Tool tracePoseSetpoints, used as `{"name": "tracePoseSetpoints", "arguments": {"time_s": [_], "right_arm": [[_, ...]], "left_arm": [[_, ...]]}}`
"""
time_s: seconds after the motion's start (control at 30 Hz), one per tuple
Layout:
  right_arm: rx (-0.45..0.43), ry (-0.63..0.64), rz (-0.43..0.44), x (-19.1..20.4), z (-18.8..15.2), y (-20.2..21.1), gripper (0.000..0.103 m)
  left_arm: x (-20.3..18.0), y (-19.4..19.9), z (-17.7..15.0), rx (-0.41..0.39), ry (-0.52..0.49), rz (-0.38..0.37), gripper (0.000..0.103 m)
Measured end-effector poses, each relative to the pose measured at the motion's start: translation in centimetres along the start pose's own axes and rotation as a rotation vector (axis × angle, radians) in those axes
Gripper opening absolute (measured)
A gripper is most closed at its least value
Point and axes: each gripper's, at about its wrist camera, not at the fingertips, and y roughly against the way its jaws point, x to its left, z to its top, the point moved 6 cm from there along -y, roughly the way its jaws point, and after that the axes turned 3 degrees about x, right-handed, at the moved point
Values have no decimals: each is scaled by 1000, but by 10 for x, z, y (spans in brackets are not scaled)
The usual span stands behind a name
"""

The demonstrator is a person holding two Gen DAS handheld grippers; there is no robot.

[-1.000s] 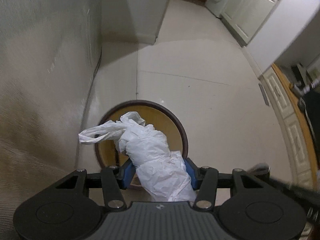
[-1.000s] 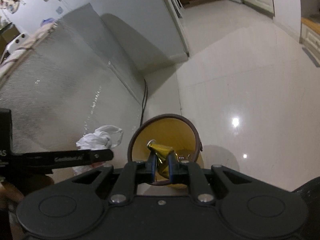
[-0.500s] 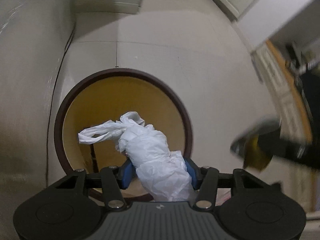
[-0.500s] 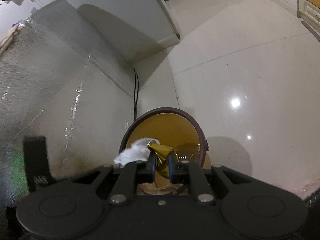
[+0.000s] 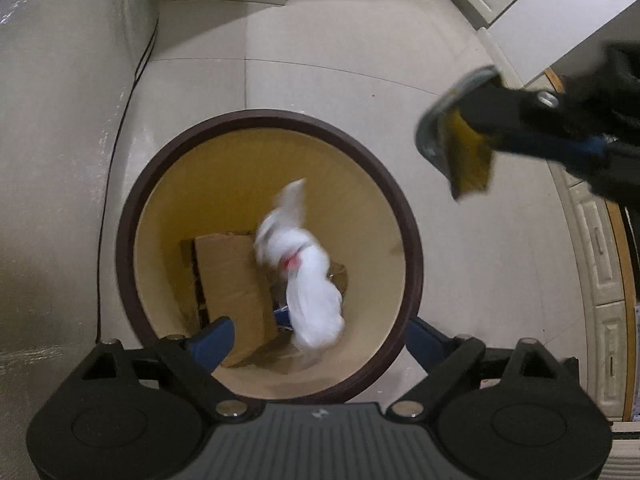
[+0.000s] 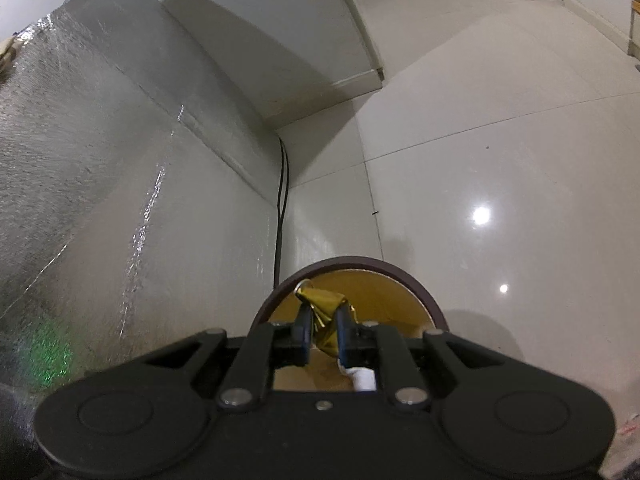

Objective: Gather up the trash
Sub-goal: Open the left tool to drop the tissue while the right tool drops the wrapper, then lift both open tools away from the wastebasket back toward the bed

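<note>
A round bin (image 5: 414, 280) with a dark brown rim and yellow inside stands on the floor under my left gripper (image 5: 318, 334). Its jaws are opening and stand wide, with nothing pressed between them. The crumpled white plastic bag (image 5: 308, 276) is blurred, falling inside the bin onto cardboard (image 5: 230, 280). My right gripper (image 6: 322, 330) is shut on a gold foil wrapper (image 6: 326, 312), above the near part of the bin's rim (image 6: 424, 292). In the left wrist view that right gripper (image 5: 460, 148) and its gold wrapper (image 5: 472, 160) hang to the upper right of the bin.
A textured silver panel (image 6: 100, 200) rises just left of the bin, and a black cable (image 6: 280, 216) runs down beside it. White skirting and cabinet fronts (image 5: 600, 264) line the right. Glossy pale tiles (image 6: 500, 160) spread beyond the bin.
My left gripper dropped over the bin, opened and let go of the white bag, which now falls inside. My right gripper, still holding the gold wrapper, moved in over the bin.
</note>
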Motion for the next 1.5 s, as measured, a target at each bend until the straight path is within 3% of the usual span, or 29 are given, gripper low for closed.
{"name": "tracePoseSetpoints", "arguments": {"time_s": [0.07, 0.13, 0.17, 0.43, 0.77, 1.0, 1.1, 1.27, 1.4, 1.5], "right_arm": [[-6, 0, 6, -1, 3, -9, 17], [-4, -12, -9, -5, 3, -18, 39], [1, -18, -17, -8, 2, -21, 42], [99, -48, -48, -31, -35, -32, 45], [158, -61, -82, -41, -69, -16, 49], [141, -49, -90, -39, -73, 8, 62], [127, -48, -95, -38, -76, 21, 75], [95, -35, -112, -36, -82, 43, 85], [63, -36, -126, -35, -84, 64, 99], [44, -25, -146, -34, -86, 80, 100]], "left_arm": [[1, 3, -2, 2, 0, 6, 93], [1, 6, -7, 9, -10, 14, 94], [3, 8, -11, 10, -19, 18, 95], [8, 19, -20, 17, -35, 41, 96], [9, 38, -22, 8, -19, 65, 101], [7, 62, -23, -29, -27, 85, 103], [5, 74, -24, -48, -28, 93, 103], [3, 96, -26, -71, -28, 108, 103], [1, 111, -32, -87, -36, 134, 103], [1, 124, -39, -100, -36, 138, 103]]}}
